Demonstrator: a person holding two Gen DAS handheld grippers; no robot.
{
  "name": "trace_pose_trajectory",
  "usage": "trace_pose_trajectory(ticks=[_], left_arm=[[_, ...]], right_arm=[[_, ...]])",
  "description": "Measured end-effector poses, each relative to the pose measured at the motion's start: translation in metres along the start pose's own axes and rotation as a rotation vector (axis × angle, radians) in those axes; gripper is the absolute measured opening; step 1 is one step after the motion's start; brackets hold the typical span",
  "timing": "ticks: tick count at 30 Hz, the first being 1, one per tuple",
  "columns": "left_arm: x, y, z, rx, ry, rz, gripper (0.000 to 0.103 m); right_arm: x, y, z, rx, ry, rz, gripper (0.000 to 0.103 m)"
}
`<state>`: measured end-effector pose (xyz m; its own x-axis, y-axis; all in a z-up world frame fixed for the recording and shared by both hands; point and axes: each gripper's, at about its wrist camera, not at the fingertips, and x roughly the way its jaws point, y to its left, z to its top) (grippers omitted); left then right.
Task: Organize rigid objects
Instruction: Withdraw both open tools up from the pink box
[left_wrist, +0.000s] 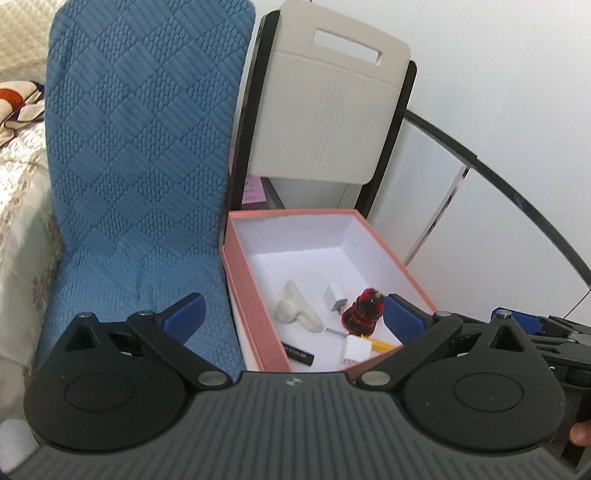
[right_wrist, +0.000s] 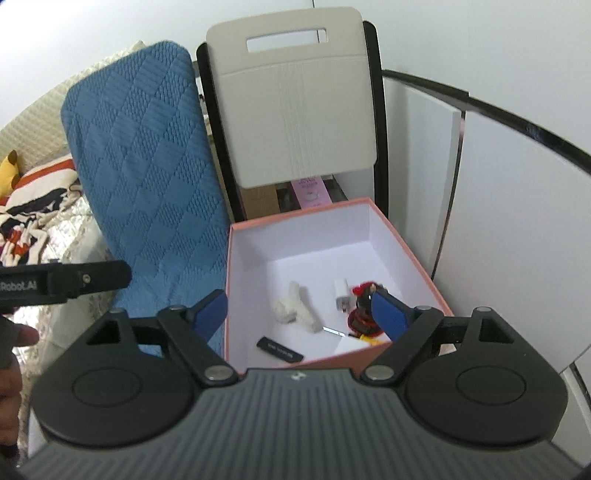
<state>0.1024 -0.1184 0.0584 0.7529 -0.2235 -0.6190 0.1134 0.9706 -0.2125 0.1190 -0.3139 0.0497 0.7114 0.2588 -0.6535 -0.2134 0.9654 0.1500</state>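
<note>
A pink box (left_wrist: 243, 291) with a white inside stands open in front of both grippers; it also shows in the right wrist view (right_wrist: 406, 243). In it lie a white lumpy object (left_wrist: 295, 308) (right_wrist: 295, 308), a white charger plug (left_wrist: 335, 297) (right_wrist: 342, 293), a red and black figurine (left_wrist: 362, 308) (right_wrist: 364, 306), a black stick (left_wrist: 299, 354) (right_wrist: 280, 348), a white cube (left_wrist: 356, 347) and a yellow piece (left_wrist: 382, 345). My left gripper (left_wrist: 293, 319) is open and empty above the box's near edge. My right gripper (right_wrist: 297, 314) is open and empty above the same edge.
A blue quilted cushion (left_wrist: 140, 147) (right_wrist: 147, 155) leans left of the box. A beige chair back (left_wrist: 328, 110) (right_wrist: 299, 103) stands behind it. White cabinet panels (right_wrist: 498, 221) run along the right. A bed with blankets (right_wrist: 33, 214) lies at the left.
</note>
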Motion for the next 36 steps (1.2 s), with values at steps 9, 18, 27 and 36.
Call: trace_pose_trajectory(ticks=[9, 18, 27, 36], left_arm=[[0.003, 0.004, -0.029, -0.002, 0.010, 0.007, 0.103], [-0.004, 0.007, -0.033, 0.000, 0.002, 0.029, 0.103], [-0.001, 0.011, -0.038, -0.016, 0.017, 0.048, 0.103], [-0.005, 0.011, -0.039, -0.002, 0.002, 0.063, 0.103]], right_arm=[[-0.004, 0.005, -0.021, -0.012, -0.005, 0.002, 0.087], [-0.012, 0.005, -0.024, -0.009, -0.020, 0.006, 0.087], [-0.010, 0.006, -0.026, -0.002, -0.009, 0.013, 0.087], [-0.007, 0.011, -0.027, -0.034, 0.006, 0.017, 0.087]])
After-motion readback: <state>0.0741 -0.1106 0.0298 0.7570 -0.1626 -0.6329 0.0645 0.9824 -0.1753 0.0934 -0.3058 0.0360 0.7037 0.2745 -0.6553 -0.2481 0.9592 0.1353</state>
